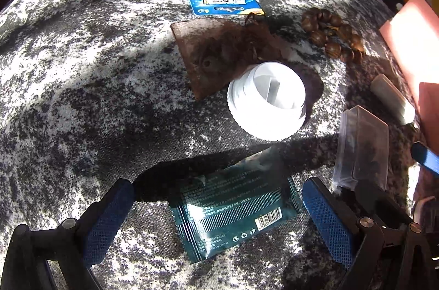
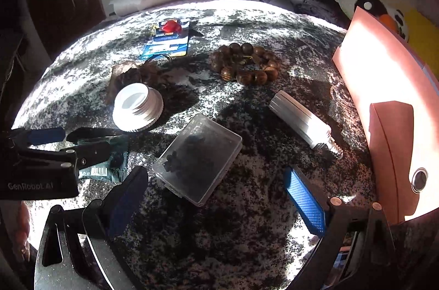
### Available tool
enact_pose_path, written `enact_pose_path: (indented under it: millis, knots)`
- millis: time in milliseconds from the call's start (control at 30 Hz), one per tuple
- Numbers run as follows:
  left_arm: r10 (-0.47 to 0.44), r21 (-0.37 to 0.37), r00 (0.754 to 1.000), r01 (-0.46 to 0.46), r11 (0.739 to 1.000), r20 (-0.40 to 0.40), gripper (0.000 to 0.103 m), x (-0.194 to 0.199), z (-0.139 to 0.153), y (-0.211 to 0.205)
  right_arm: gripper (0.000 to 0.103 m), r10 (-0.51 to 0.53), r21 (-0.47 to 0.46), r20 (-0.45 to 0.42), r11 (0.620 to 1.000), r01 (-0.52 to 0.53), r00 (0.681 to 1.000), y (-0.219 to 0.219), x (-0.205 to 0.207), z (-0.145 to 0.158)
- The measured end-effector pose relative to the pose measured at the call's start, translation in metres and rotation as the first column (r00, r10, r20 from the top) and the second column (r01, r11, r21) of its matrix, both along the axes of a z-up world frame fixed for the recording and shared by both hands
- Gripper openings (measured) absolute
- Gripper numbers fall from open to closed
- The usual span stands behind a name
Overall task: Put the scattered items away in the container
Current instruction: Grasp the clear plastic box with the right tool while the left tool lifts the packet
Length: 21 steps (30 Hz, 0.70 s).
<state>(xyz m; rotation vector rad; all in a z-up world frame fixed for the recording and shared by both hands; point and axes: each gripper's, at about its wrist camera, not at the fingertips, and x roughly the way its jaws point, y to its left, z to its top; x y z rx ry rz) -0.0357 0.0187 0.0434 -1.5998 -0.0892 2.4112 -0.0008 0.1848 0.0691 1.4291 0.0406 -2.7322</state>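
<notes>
straddling teal sachet (image 1: 233,210), fingers apart

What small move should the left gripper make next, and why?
Probably lower and close on the green packet. The left gripper is open, its fingers on either side of the packet, which lies flat on the cloth, ungrasped. The pink box waits to the right.

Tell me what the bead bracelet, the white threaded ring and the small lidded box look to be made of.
Bead bracelet: apparently wood, polished; brown banded grain shows on the round beads.
White threaded ring: seemingly matte moulded plastic; uniform white, with crisp thread ridges and a fine-toothed base rim.
Small lidded box: clear, slightly hazy plastic; dark contents show through its lid.
</notes>
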Motion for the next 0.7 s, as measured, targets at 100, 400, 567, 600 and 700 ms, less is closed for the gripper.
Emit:
enact_pose_path:
  millis: [100, 400, 567, 600, 700]
  knots:
    - [0.004, -0.02, 1.0, -0.004, 1.0, -0.001, 0.101, 0.002, -0.005, -0.001, 0.099, 0.023, 0.022, 0.017, 0.999, -0.023, 1.0, -0.008, -0.005, -0.009]
    - [0.0, -0.117, 1.0, -0.002, 0.993, -0.014, 0.102, -0.005, -0.02, 0.005, 0.099, 0.057, 0.056, 0.047, 0.997, -0.059, 0.997, -0.019, -0.018, -0.032]
    - [0.008, -0.171, 1.0, -0.01, 0.985, -0.014, 0.102, -0.005, -0.014, 0.0, 0.092, 0.088, 0.055, 0.031, 0.994, -0.09, 0.996, -0.019, -0.016, -0.033]
    - [0.017, -0.181, 1.0, -0.019, 0.983, -0.01, 0.1, -0.006, -0.011, -0.005, 0.089, 0.104, 0.06, 0.026, 0.993, -0.106, 0.994, -0.022, -0.014, -0.032]
    - [0.063, -0.189, 0.998, -0.062, 0.98, -0.001, 0.1, -0.009, -0.002, -0.028, 0.079, 0.127, 0.056, 0.018, 0.99, -0.128, 0.992, -0.025, -0.011, -0.028]
